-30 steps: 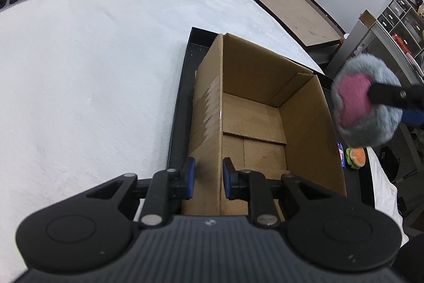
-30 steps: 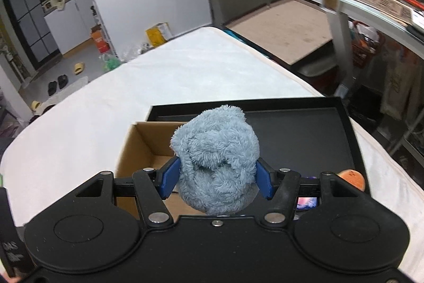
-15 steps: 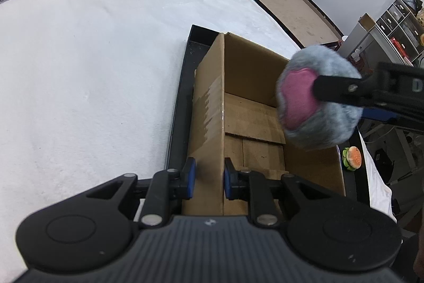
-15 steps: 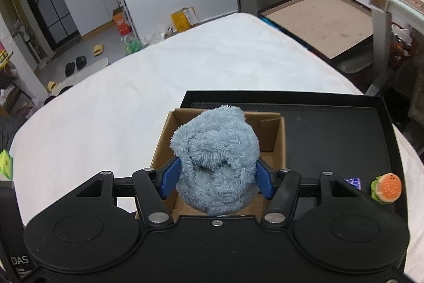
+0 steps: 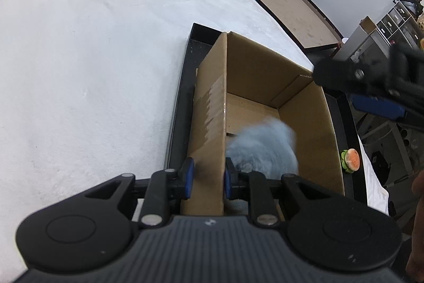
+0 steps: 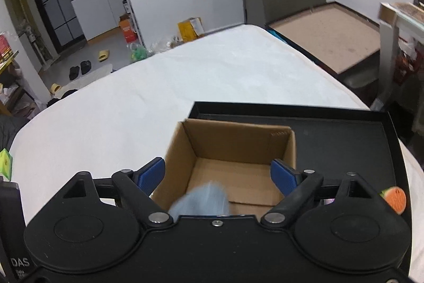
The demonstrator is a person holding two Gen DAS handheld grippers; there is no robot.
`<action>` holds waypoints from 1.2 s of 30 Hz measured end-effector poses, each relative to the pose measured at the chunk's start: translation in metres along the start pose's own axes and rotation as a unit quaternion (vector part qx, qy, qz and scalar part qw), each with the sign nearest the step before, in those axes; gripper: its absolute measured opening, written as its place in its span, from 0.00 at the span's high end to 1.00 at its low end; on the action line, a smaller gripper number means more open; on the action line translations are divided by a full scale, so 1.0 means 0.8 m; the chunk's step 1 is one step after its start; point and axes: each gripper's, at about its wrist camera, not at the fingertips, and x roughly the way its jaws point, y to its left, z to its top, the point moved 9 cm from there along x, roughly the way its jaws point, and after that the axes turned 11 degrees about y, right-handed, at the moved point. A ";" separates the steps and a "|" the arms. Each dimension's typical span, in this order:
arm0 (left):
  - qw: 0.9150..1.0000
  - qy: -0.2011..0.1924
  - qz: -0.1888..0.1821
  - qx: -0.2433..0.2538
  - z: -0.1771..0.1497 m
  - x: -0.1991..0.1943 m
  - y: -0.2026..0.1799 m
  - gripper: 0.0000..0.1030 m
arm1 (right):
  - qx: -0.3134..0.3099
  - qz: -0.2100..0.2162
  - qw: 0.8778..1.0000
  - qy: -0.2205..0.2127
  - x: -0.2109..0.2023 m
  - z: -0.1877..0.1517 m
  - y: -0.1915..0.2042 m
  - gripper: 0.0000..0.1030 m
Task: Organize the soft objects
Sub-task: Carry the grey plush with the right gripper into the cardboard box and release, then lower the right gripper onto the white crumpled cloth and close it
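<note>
A grey-blue plush toy (image 5: 262, 147) lies blurred inside the open cardboard box (image 5: 265, 76); it also shows in the right wrist view (image 6: 201, 199), low in the box (image 6: 238, 134). My left gripper (image 5: 206, 178) is shut on the box's near left wall. My right gripper (image 6: 217, 173) is open and empty above the box; it also shows at the right of the left wrist view (image 5: 371, 86).
The box stands in a black tray (image 6: 344, 129) on a white-covered table (image 5: 92, 57). A small burger toy (image 5: 351, 159) lies in the tray to the right of the box. A brown board in a black frame (image 6: 331, 31) is beyond the table.
My right gripper moved over the box, opened and let go of the plush toy, which dropped into the box. My left gripper kept its hold on the box wall.
</note>
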 end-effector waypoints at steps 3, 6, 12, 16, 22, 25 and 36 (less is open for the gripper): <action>1.000 0.000 0.005 0.003 0.000 -0.001 -0.002 0.80 | 0.007 0.000 1.000 0.005 -0.005 -0.008 -0.009 0.16; 1.000 -0.001 0.007 0.008 0.001 -0.003 -0.006 0.79 | 0.004 -0.003 1.000 0.007 -0.010 -0.015 -0.013 0.16; 0.999 -0.003 0.029 0.015 0.000 -0.006 -0.008 0.70 | 0.022 -0.009 1.000 0.002 -0.026 -0.028 -0.039 0.16; 0.999 -0.006 0.040 0.009 0.002 -0.008 -0.004 0.62 | 0.043 -0.020 0.999 0.008 -0.035 -0.043 -0.069 0.16; 0.998 -0.023 0.051 0.012 0.005 -0.018 -0.005 0.45 | 0.073 -0.033 0.997 0.015 -0.042 -0.063 -0.109 0.16; 0.998 -0.029 0.060 0.018 0.005 -0.020 -0.008 0.38 | 0.085 -0.038 0.995 0.022 -0.042 -0.076 -0.124 0.16; 0.994 -0.030 0.093 0.048 0.003 -0.010 -0.026 0.31 | 0.138 -0.042 0.987 0.069 -0.026 -0.118 -0.173 0.19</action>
